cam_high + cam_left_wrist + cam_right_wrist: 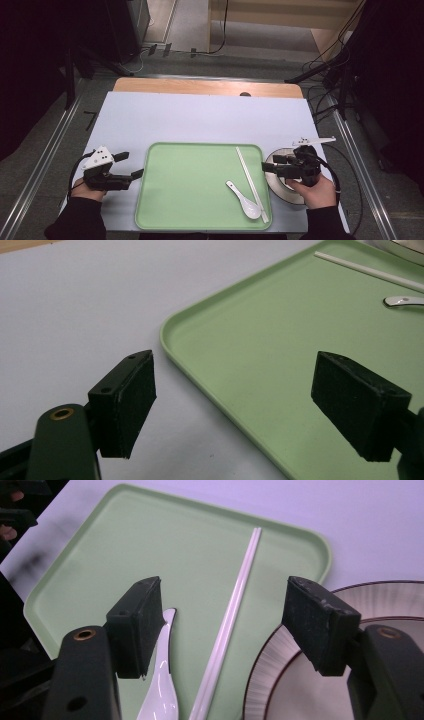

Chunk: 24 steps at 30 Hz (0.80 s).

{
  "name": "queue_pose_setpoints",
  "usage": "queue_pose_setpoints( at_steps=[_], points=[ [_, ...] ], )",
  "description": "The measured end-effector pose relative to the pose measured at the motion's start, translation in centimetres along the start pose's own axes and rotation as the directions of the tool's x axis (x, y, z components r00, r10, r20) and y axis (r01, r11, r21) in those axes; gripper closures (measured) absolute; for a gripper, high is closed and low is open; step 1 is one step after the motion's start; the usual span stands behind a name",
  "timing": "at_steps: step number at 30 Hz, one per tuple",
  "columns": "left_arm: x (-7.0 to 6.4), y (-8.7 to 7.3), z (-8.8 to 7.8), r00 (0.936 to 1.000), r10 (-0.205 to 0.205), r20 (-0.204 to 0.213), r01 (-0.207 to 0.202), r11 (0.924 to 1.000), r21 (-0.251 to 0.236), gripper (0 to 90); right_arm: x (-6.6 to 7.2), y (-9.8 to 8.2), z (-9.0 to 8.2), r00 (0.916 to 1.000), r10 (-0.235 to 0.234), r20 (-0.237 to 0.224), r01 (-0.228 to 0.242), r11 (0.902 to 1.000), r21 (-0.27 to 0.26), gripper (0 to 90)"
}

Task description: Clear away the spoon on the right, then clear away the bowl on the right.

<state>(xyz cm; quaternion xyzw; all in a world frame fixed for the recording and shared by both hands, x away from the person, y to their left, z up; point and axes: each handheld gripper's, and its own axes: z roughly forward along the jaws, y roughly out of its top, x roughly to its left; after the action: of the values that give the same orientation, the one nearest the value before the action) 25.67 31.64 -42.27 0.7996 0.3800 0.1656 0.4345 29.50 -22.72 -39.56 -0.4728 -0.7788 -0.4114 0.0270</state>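
A pale green tray [195,175] lies at the near middle of the table. On its right part rest a pair of white chopsticks [249,179] and a white spoon [244,200]. A dark-rimmed striped plate [276,186] sits just right of the tray. My left gripper [134,164] hovers open at the tray's left edge [200,365], nothing between its jaws. My right gripper [270,164] is open above the plate's left rim [270,680], pointing toward the chopsticks [235,605] and spoon [162,695], holding nothing.
A white sheet [200,117] covers the tabletop, with a wooden strip [200,87] along the far edge. Metal rails run down both sides, and cables [325,65] lie on the floor at the far right.
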Motion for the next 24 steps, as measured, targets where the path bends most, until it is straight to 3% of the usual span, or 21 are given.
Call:
queue_pose_setpoints(
  at_steps=[24],
  points=[
    [0.0, 0.0, 0.0, 1.0000, 0.001, 0.001, -0.001, 1.0000, 0.000, 18.0, -4.1, -1.0, -3.9, 0.9966, 0.065, 0.051, -0.061, 0.9947, -0.083, 29.1]
  ],
)
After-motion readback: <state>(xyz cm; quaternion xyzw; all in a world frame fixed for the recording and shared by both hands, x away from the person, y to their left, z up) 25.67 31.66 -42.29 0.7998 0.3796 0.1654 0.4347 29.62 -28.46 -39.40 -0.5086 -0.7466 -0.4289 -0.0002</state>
